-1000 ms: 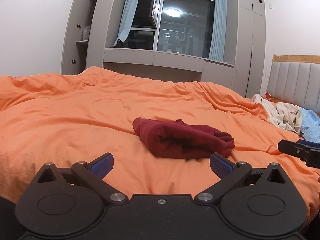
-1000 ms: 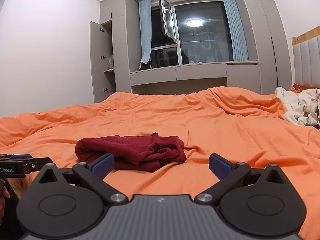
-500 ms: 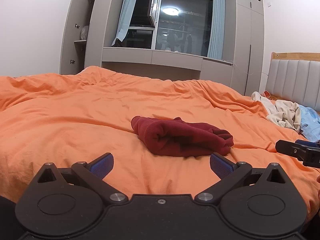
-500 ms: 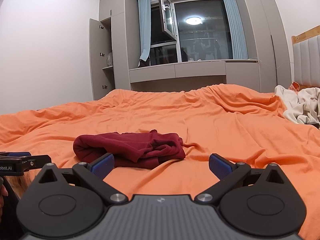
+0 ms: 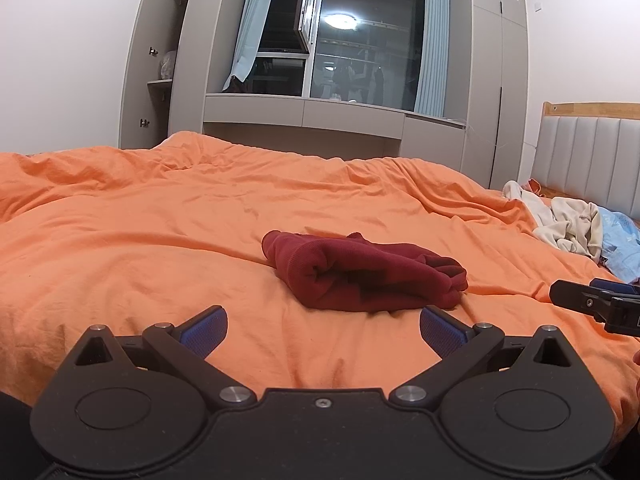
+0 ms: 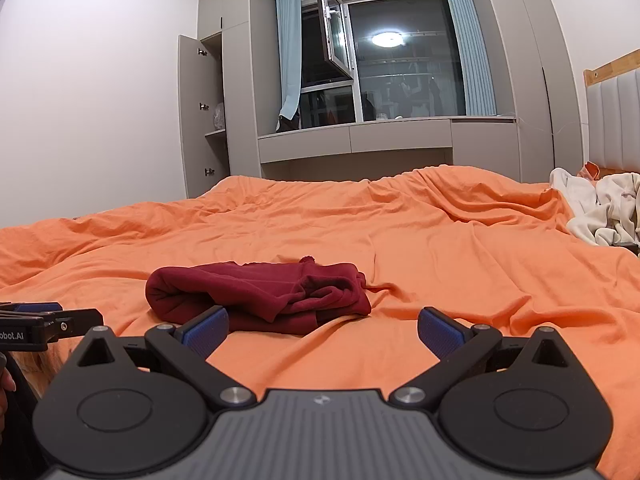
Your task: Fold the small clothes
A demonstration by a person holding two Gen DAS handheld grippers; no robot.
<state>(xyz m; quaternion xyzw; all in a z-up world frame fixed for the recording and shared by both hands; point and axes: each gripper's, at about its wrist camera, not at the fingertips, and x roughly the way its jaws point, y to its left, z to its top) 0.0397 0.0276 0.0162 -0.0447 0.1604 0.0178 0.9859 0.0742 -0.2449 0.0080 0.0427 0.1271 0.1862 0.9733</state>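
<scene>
A dark red garment (image 5: 360, 276) (image 6: 260, 294) lies folded into a thick bundle on the orange bed cover (image 5: 140, 248) (image 6: 460, 260). My left gripper (image 5: 323, 326) hovers just short of the bundle, open and empty, its blue pads spread wide. My right gripper (image 6: 323, 326) is open and empty too, low over the cover; the bundle lies ahead and to its left, behind the left pad (image 6: 204, 330). Each gripper's tip shows at the edge of the other's view.
A heap of cream and light blue clothes (image 5: 576, 228) (image 6: 600, 212) lies at the right near the padded headboard (image 5: 592, 156). Grey cabinets and a window with an open pane (image 5: 312, 16) stand beyond the bed. A hand's edge shows at the far left (image 6: 6, 384).
Both views have shifted slightly; the red bundle sits a little lower and nearer in each. The bundle itself has not moved, and both grippers stayed open.
</scene>
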